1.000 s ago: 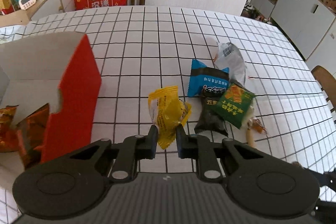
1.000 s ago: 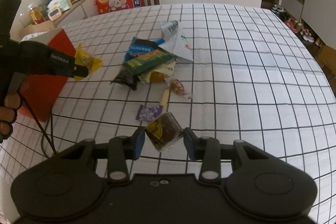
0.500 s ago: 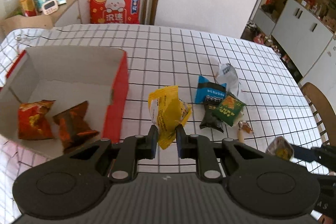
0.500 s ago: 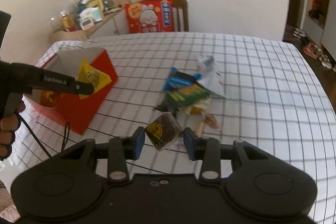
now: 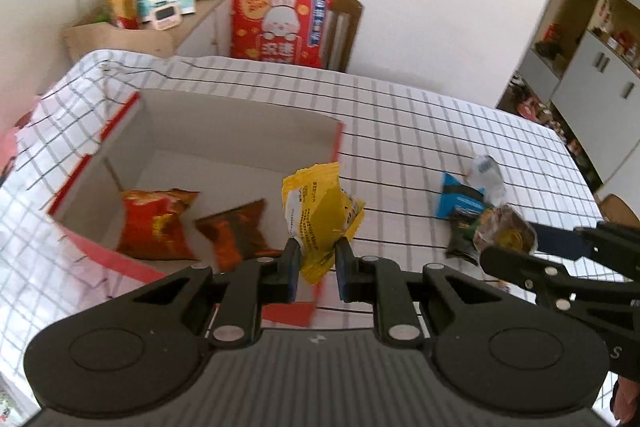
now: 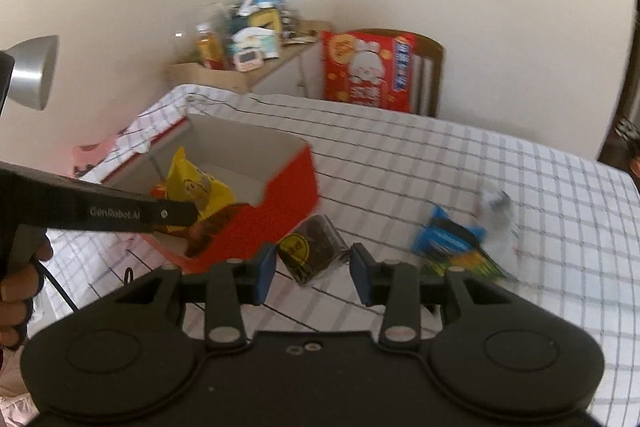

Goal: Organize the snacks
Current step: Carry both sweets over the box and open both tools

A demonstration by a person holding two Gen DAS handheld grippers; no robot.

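You had the left gripper [image 5: 316,267] pinching the yellow packet [image 5: 320,215] over the red box [image 5: 240,147] at frame centre-left; the right gripper [image 6: 314,273] clasped a dark snack [image 6: 314,251] lower centre. Next, I'd judge: release over the box

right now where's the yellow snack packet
The yellow snack packet is pinched in the left gripper, held above the near right corner of the red box, over the two orange bags inside.
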